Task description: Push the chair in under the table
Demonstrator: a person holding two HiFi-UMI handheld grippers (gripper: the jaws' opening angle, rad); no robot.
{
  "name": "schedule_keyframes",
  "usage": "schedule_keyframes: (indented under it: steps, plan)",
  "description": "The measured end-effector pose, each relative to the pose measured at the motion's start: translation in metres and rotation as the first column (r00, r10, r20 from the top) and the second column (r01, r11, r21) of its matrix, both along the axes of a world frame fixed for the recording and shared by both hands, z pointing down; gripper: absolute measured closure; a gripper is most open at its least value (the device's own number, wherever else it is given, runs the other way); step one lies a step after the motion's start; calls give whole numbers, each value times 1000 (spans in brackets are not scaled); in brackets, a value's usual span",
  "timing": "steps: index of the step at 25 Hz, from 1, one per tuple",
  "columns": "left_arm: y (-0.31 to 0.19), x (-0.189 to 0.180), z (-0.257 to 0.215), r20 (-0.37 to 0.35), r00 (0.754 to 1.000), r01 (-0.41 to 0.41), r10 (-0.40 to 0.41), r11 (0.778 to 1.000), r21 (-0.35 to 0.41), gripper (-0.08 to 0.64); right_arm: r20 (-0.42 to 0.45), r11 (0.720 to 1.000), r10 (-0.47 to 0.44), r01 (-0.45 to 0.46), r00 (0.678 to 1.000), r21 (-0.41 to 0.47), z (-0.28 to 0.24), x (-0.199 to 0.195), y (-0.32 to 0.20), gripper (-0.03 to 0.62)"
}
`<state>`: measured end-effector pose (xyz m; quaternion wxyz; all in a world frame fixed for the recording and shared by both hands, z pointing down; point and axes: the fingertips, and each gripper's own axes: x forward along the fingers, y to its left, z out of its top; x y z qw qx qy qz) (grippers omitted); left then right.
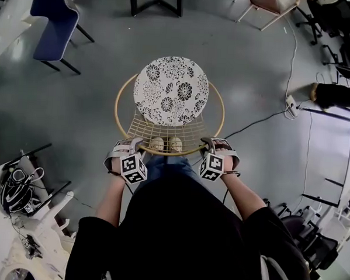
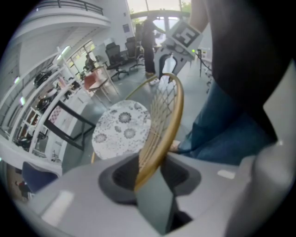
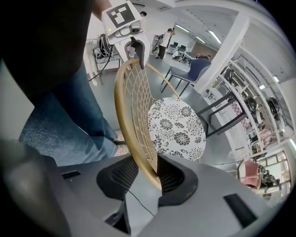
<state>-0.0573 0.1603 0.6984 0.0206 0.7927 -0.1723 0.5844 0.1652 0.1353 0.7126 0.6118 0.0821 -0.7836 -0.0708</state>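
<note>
The chair has a gold wire frame and a round white cushion with a black flower print (image 1: 172, 90). Its curved backrest rim (image 1: 162, 151) is nearest me. My left gripper (image 1: 134, 145) sits over the rim's left end and my right gripper (image 1: 213, 145) over its right end, both pointing steeply down. In the left gripper view the rim (image 2: 162, 120) runs between the jaws of the left gripper (image 2: 150, 173), which stand a little apart. In the right gripper view the rim (image 3: 127, 115) touches one pad of the right gripper (image 3: 143, 173), with a gap to the other pad. A black-framed table (image 1: 156, 1) stands beyond the chair.
A blue chair (image 1: 52, 22) stands at the far left and a pale wooden chair (image 1: 270, 4) at the far right. A black cable (image 1: 264, 120) runs over the grey floor to a power strip (image 1: 292, 106). The person's shoes (image 1: 166, 143) show through the backrest. A desk with gear (image 1: 20, 187) is at the left.
</note>
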Motion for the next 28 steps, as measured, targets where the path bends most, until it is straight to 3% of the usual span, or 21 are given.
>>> schedule_keyframes:
  steps: [11, 19, 28]
  plan:
    - [-7, 2, 0, 12, 999, 39, -39, 999, 14, 411, -24, 1000, 16, -16, 1000, -20, 0, 3, -12, 465]
    - [-35, 5, 3, 31, 996, 88, -88, 996, 25, 411, -16, 1000, -8, 7, 1000, -20, 3, 5, -48, 465]
    - [-90, -17, 4, 40, 989, 143, -145, 988, 49, 407, -2, 1000, -17, 17, 1000, 11, 4, -18, -108, 465]
